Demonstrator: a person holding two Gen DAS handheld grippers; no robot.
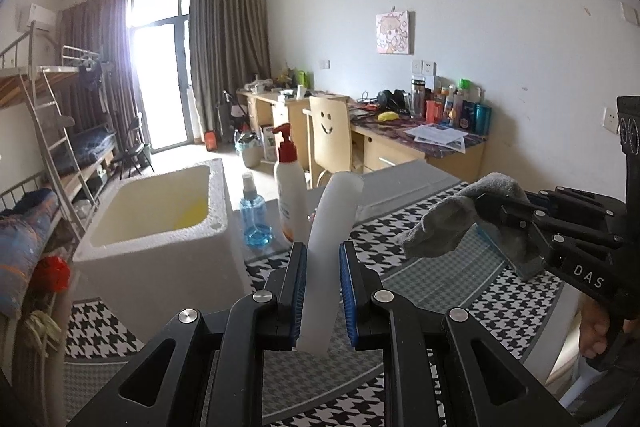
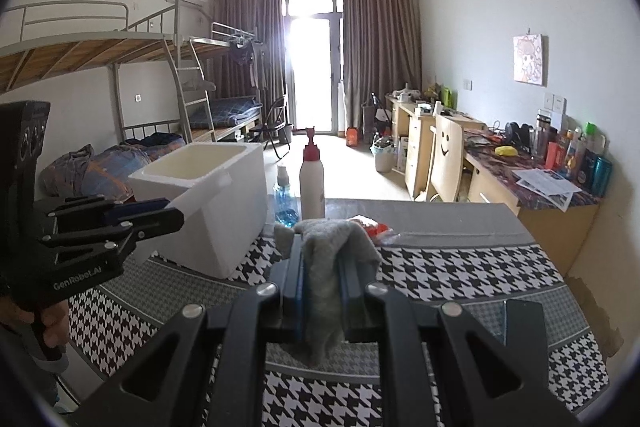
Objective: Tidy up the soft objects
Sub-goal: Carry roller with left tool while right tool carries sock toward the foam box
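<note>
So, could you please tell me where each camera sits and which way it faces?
Left wrist: on the left tool, which grips a white tube; faces the foam box; right tool and fingers at right.
Right wrist: on the right tool, which grips a grey cloth; left tool and hand at left.
Shared: box, pump bottle, houndstooth table.

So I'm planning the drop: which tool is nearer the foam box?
Left. The left tool is beside the foam box; the right tool is farther away.
</note>
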